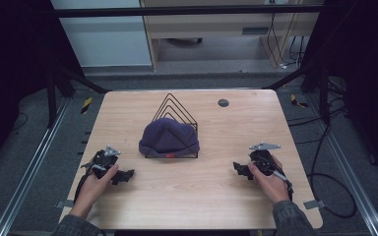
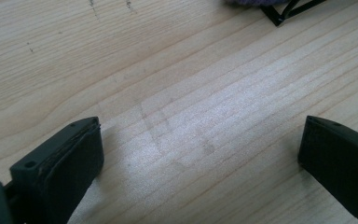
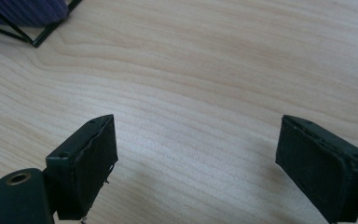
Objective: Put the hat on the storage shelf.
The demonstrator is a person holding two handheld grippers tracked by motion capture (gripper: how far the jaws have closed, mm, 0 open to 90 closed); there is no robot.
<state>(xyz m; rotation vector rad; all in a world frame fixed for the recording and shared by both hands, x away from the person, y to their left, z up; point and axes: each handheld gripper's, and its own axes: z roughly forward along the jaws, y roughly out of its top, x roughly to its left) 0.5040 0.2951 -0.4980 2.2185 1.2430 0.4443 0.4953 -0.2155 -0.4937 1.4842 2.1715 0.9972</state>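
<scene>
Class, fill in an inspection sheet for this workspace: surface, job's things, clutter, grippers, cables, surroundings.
Surface: light wooden table, faint scuffs.
Job's things: dark purple knitted hat draped over a black wire triangular rack, centre.
Clutter: small dark round disc at the far edge.
Grippers: left gripper and right gripper hand-held, jaws open, empty.
Cables: black cable on the floor, right.
Surroundings: grey floor, dark frame.

Light wood table (image 1: 202,191) takes up the middle of the frame; a black wire rack (image 1: 173,129) sits dead centre on it with a purple beanie (image 1: 167,137) draped over it; small dark round cap (image 1: 223,103) set in the top, upper right.
</scene>
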